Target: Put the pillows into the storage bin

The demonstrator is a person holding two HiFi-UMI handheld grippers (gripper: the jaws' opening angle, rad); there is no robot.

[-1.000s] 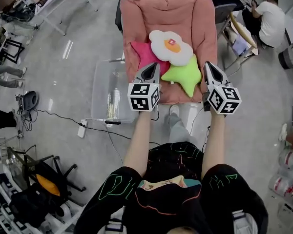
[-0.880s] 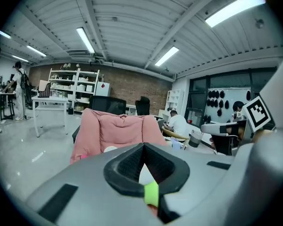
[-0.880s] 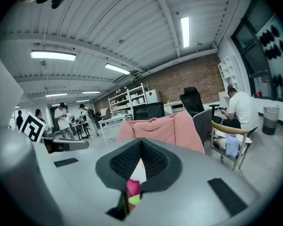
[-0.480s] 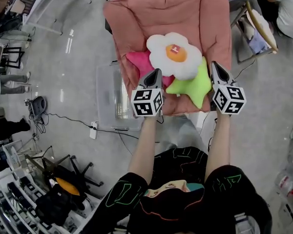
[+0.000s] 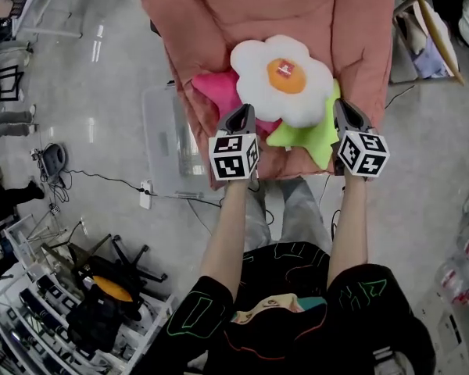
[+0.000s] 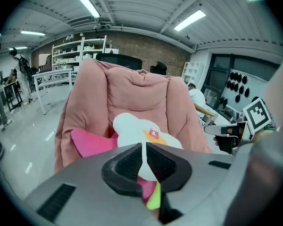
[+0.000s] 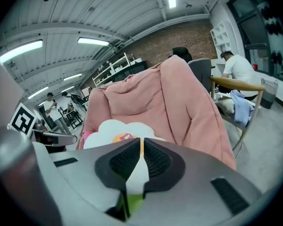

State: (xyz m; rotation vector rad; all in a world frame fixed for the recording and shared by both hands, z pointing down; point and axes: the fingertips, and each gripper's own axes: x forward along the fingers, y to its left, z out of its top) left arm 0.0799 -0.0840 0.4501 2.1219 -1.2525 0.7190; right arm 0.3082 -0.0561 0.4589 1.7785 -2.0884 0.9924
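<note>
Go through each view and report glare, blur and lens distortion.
Head view: sharp, evenly lit, with pale light streaks on the glossy floor. Left gripper view: strong fisheye with dark corners, ceiling strip lights blown out, the left tool soft up close. Right gripper view: same fisheye and dark corners; the right tool blurred, the pink chair sharp.

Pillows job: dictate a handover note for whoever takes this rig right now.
Left claw: shut, empty, over the front of the chair, by the pink pillow.
Right claw: shut, empty, beside the green star pillow.
Pillows: all three on the chair, flower pillow on top of the other two.
Bin: clear, left of the chair in the head view, no pillow in it.
Done: nothing.
Left: grab each pillow, probably the flower first, and drop it in the bin.
</note>
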